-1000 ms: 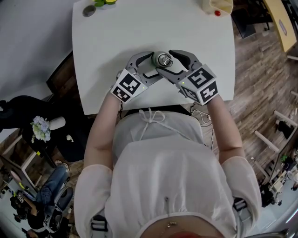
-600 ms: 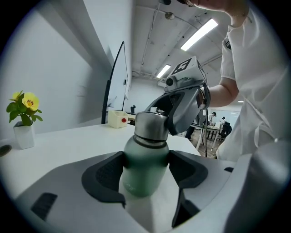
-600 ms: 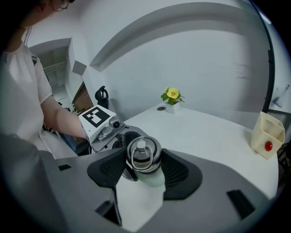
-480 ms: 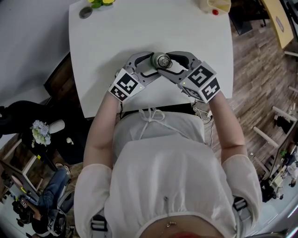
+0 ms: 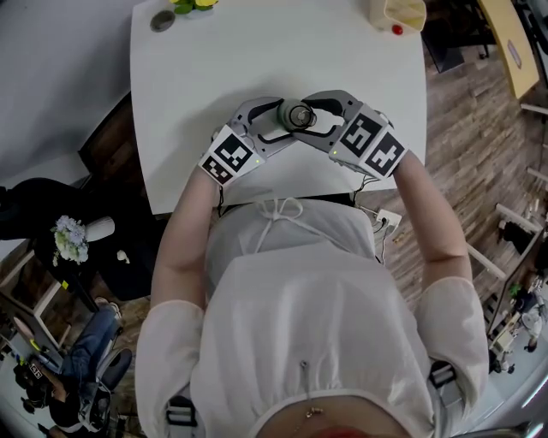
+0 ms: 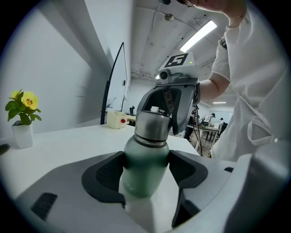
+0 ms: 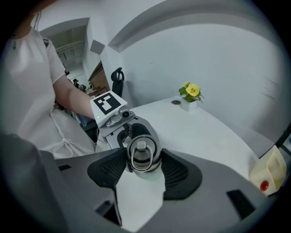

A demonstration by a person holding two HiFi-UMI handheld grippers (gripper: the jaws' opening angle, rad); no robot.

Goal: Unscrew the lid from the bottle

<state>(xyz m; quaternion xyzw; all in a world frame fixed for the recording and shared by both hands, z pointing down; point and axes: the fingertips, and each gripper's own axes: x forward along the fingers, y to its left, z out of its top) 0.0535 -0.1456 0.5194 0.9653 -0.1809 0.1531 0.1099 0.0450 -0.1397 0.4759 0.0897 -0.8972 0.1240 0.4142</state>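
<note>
A green bottle [image 6: 144, 157] with a steel lid [image 6: 153, 126] stands upright near the front edge of the white table [image 5: 257, 60]. My left gripper [image 6: 146, 172] is shut on the bottle's green body, both pads pressed against it; its jaws have just been closing. My right gripper [image 7: 143, 164] reaches down from above and is shut on the lid [image 7: 142, 154], whose ring handle faces the camera; its jaws have just been closing too. In the head view the left gripper [image 5: 288, 118] and the right gripper [image 5: 308, 115] meet around the bottle [image 5: 300, 112].
At the table's far left stand a small pot with a yellow flower [image 6: 22, 123] and a grey disc [image 5: 163, 19]. A cream box with a red button [image 5: 398, 13] sits at the far right. The person's body is against the table's front edge.
The right gripper has rolled about the lid, so its marker cube sits turned and slightly higher in the head view. The left gripper and the bottle stay where they were.
</note>
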